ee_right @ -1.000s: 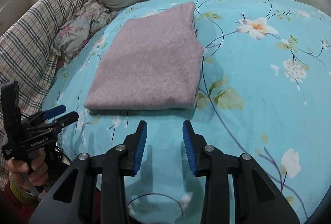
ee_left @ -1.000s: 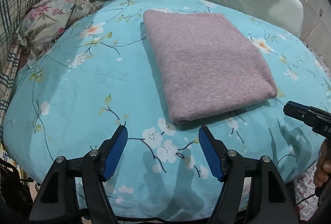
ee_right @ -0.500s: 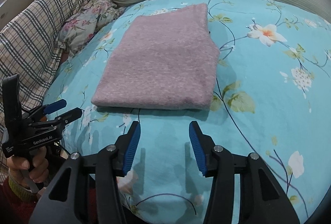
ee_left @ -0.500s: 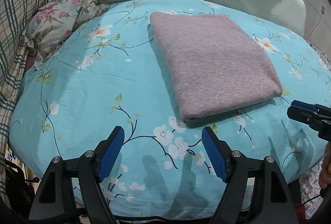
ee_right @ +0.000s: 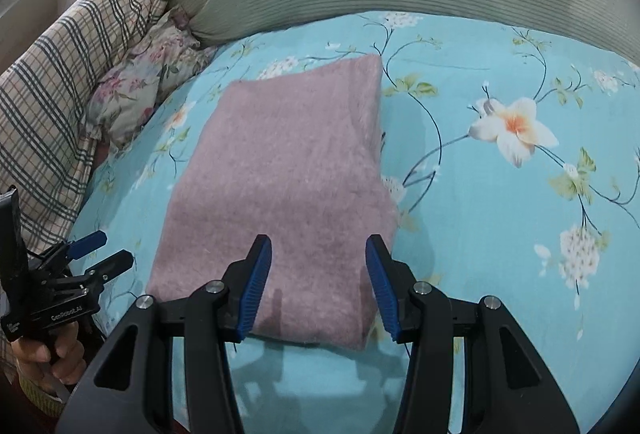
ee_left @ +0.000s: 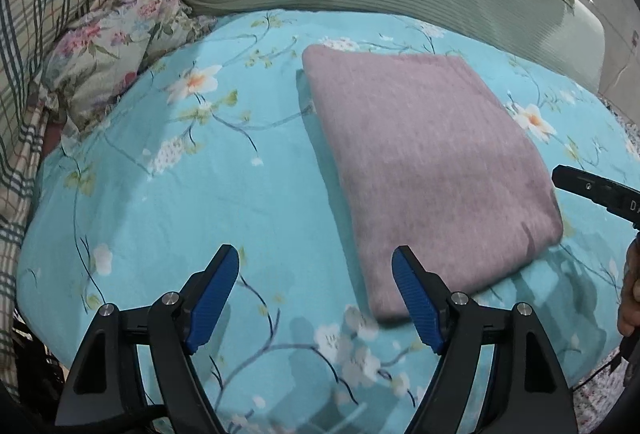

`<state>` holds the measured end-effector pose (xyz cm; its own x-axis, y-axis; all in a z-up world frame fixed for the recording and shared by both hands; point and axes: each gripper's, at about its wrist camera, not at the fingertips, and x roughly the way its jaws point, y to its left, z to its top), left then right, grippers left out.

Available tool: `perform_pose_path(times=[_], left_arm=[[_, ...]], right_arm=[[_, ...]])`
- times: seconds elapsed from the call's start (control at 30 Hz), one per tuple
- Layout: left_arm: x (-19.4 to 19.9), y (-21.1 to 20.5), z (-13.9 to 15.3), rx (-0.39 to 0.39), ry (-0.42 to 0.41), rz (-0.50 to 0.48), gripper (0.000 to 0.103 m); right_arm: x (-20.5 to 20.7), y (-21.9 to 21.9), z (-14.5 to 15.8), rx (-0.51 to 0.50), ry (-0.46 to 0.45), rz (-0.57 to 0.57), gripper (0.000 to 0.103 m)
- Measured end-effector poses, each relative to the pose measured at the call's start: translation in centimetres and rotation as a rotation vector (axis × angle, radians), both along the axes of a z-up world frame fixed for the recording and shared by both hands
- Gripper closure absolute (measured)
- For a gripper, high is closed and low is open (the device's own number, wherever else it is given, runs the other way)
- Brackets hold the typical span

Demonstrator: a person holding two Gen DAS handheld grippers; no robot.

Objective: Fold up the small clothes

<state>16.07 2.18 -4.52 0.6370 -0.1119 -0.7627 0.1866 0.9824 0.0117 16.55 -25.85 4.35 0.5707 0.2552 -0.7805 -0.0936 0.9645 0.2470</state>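
Lying folded on the bed [ee_right: 500, 234], the sweater [ee_right: 288, 173] sits just ahead of the right hand-held gripper [ee_right: 318, 282], whose empty jaws are opening. The left hand-held gripper [ee_left: 316, 294] hangs released, the sweater ahead to its right.

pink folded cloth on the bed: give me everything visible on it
The pink folded cloth is a dusty mauve, fuzzy knit-looking fabric, folded into a flat, thick rectangle with neat edges and layers showing at its near right edge. It lies flat on the turquoise floral bedsheet, angled slightly to the bed's edge. Nothing grips it: the right hand-held gripper hangs over its near end, jaws opening, pads apart from the fabric. The left hand-held gripper sits off its near corner, open.
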Motion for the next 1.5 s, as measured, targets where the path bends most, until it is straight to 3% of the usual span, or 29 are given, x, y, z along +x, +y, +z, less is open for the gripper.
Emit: perform_pose_path(times=[0.2, 0.3, 0.53, 0.63, 0.77, 1.03, 1.17, 1.5], left_arm=[[-0.1, -0.2, 0.6, 0.038, 0.006, 0.023, 0.022], [-0.8, -0.4, 0.7, 0.067, 0.014, 0.03, 0.022], [-3.6, -0.8, 1.4, 0.12, -0.065, 0.046, 0.022], [-4.5, -0.8, 1.6, 0.096, -0.074, 0.033, 0.022], [-6.1, -1.0, 1.5, 0.099, -0.024, 0.009, 0.021], [-8.9, -1.5, 0.3, 0.144, -0.014, -0.002, 0.013], [-9.4, -1.8, 0.0, 0.151, 0.013, -0.015, 0.013], [-9.4, -2.1, 3.1, 0.184, -0.08, -0.023, 0.01]], right_arm=[[-1.6, 0.9, 0.5, -0.006, 0.006, 0.04, 0.024], [-3.1, 1.2, 0.7, -0.009, 0.003, 0.05, 0.019], [-6.3, 1.8, 1.1, -0.024, -0.003, 0.073, 0.017], [-7.6, 1.9, 1.2, -0.031, -0.002, 0.074, 0.016], [-9.5, 2.1, 1.1, -0.049, -0.001, 0.084, 0.014], [-12.3, 2.7, -0.1, -0.078, 0.03, 0.12, 0.012], [-12.6, 2.9, 0.7, -0.1, 0.014, 0.136, 0.012], [-11.1, 3.6, 4.0, -0.158, -0.077, 0.153, 0.005]])
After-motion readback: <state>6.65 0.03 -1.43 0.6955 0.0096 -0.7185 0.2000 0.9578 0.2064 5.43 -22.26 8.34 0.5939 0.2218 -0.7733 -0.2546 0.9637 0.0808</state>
